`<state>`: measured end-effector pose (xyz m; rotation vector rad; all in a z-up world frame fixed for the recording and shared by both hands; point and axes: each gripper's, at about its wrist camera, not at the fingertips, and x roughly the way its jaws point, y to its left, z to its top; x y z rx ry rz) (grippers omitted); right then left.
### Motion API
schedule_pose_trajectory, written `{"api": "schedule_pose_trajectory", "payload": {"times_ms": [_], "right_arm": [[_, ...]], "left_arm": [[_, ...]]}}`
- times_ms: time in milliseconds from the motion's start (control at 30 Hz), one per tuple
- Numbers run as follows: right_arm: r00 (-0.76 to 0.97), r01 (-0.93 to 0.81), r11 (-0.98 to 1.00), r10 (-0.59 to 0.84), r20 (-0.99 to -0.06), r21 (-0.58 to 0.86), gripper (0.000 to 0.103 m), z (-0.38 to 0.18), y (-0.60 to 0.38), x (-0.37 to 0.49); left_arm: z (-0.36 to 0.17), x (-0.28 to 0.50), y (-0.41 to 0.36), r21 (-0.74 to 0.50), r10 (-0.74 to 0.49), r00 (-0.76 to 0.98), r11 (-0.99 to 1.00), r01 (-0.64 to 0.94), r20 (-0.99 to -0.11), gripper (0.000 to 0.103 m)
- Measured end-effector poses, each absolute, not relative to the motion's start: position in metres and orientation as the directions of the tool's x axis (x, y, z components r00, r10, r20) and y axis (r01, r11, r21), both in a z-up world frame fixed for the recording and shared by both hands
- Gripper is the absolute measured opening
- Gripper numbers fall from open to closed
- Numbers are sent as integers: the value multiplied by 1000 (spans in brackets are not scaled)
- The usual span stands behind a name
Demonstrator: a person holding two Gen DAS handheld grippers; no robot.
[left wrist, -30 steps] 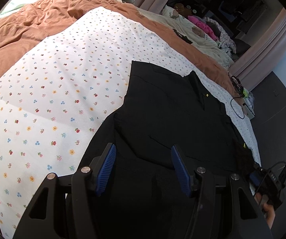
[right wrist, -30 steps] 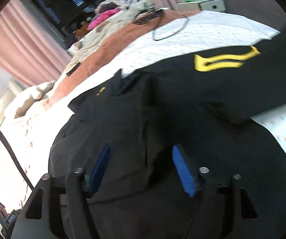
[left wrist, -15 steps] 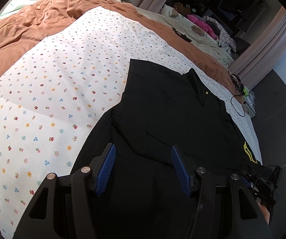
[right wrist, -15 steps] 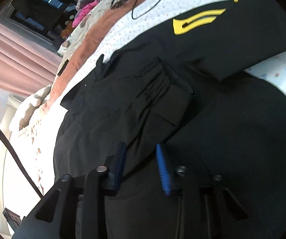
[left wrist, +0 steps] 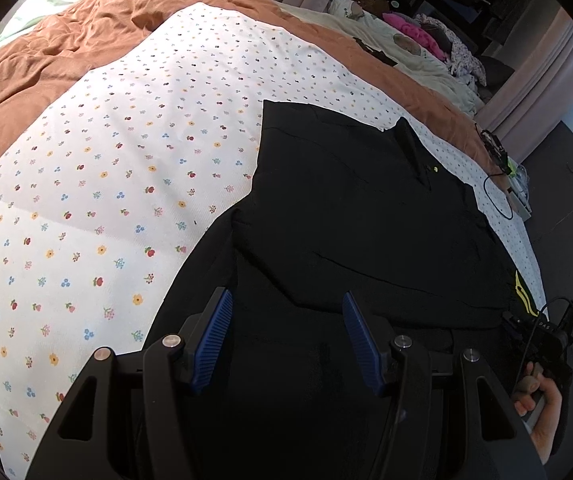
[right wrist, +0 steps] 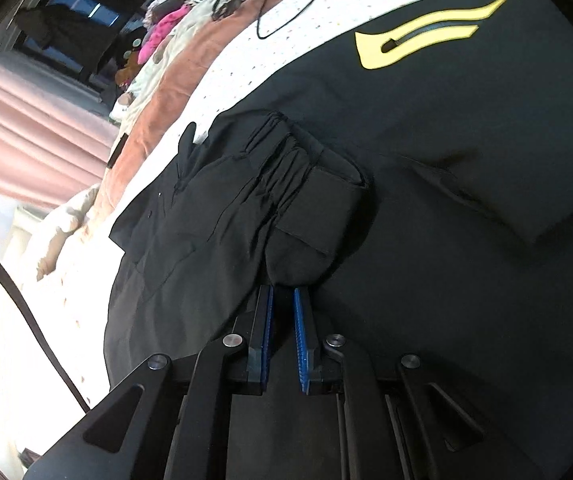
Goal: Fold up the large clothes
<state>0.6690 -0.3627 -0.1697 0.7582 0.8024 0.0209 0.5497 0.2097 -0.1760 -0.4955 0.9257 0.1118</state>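
A large black jacket [left wrist: 358, 220] lies spread on a flower-print sheet [left wrist: 118, 184] on the bed. It has a yellow emblem [right wrist: 426, 36] on one part. My left gripper [left wrist: 286, 312] is open and empty, hovering over the jacket's lower part. My right gripper [right wrist: 283, 300] has its blue pads nearly closed on the edge of a black gathered cuff or sleeve end [right wrist: 306, 216] of the jacket. The right gripper also shows in the left wrist view [left wrist: 542, 340], held in a hand at the jacket's right edge.
An orange-brown duvet [left wrist: 66, 52] covers the far side of the bed. A pile of clothes with a pink item [left wrist: 414, 32] lies at the far end. A black cable loop [left wrist: 498, 196] lies on the sheet's right edge. Pink curtains [right wrist: 26, 120] hang beyond.
My right gripper has closed from wide open onto the jacket's cuff and tilted over the garment. My left gripper stays open and has barely moved.
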Motion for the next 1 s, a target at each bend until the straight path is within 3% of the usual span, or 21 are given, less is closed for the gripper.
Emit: {"api": "schedule_pose_trajectory", "payload": {"times_ms": [67,100,133,200,267,333,400,1000], "right_arm": [[706,263,740,291,-646,619,12,-166,-364,662],[710,261,742,286,-644,618,24,-162,-365,658],[714,258,743,285,-639,618,47,-158,-367,659],[737,245,740,278,-616,627,75,-149,-372,649],[761,235,741,262,-593,628,75,-135,-379,636],[777,235,744,243,-581,625,75,-125,-387,620],[786,251,744,215,-579,619,75,-119,-397,609],[807,465,670,-53,-588,578,75,-111,-473,548]], "left_arm": [[-174,549,207,-373,-130,612,882,-289,-780,58],[-173,549,206,-379,-136,614,880,-285,-778,58],[-171,549,204,-382,-139,616,880,-282,-775,58],[-167,548,199,-379,-135,623,883,-277,-770,58],[-163,547,192,-377,-141,631,890,-257,-763,61],[-159,546,184,-372,-150,637,899,-230,-756,79],[-156,545,176,-375,-164,641,904,-207,-750,84],[-154,550,130,-357,-207,634,927,-117,-745,87]]}}
